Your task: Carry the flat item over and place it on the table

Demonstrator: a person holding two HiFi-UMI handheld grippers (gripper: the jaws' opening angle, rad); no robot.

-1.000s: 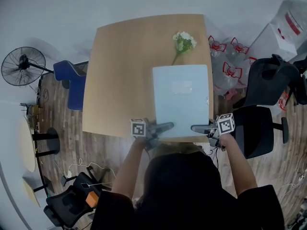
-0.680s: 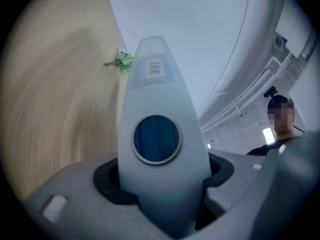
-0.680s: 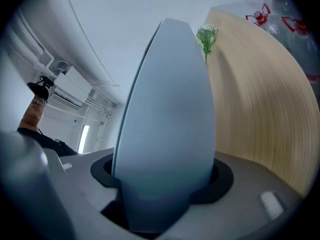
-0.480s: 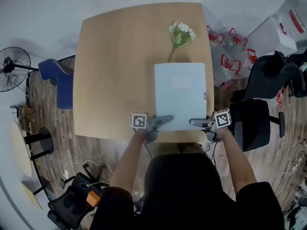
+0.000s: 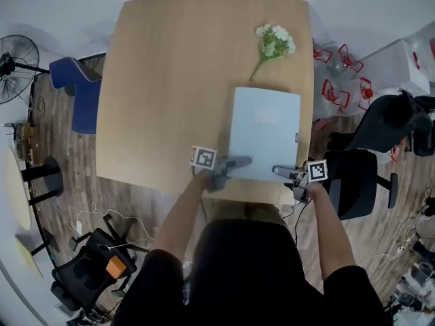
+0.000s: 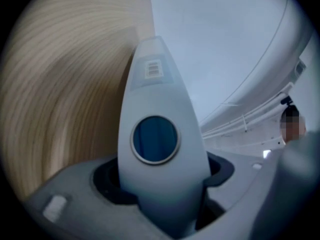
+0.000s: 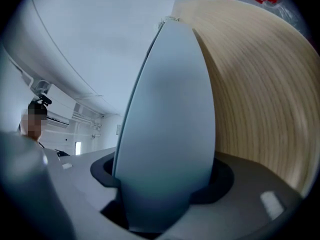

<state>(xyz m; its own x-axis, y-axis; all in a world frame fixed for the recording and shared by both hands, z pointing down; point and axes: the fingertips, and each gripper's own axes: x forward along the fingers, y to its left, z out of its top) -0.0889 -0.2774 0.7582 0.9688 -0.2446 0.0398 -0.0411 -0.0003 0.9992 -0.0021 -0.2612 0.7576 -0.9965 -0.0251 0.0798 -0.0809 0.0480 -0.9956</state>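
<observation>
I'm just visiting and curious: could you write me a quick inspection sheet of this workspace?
Surface: wooden table, light top.
Job's things: pale flat panel over the table's near right part; whether it rests down, cannot tell.
Clutter: flower sprig beyond the panel.
Grippers: left gripper and right gripper each have jaws closed on the panel's near edge.
Cables: loose cables on the floor at left.
Surroundings: fan, blue chair, black office chairs, packed bottles.

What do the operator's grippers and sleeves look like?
Both the left gripper and right gripper have grey bodies, each bearing a white cube with black square markers. Fingers are pale grey, tapered to a rounded tip; the left one carries a dark-blue round inset and a barcode label. The person wears a black short-sleeved top.
</observation>
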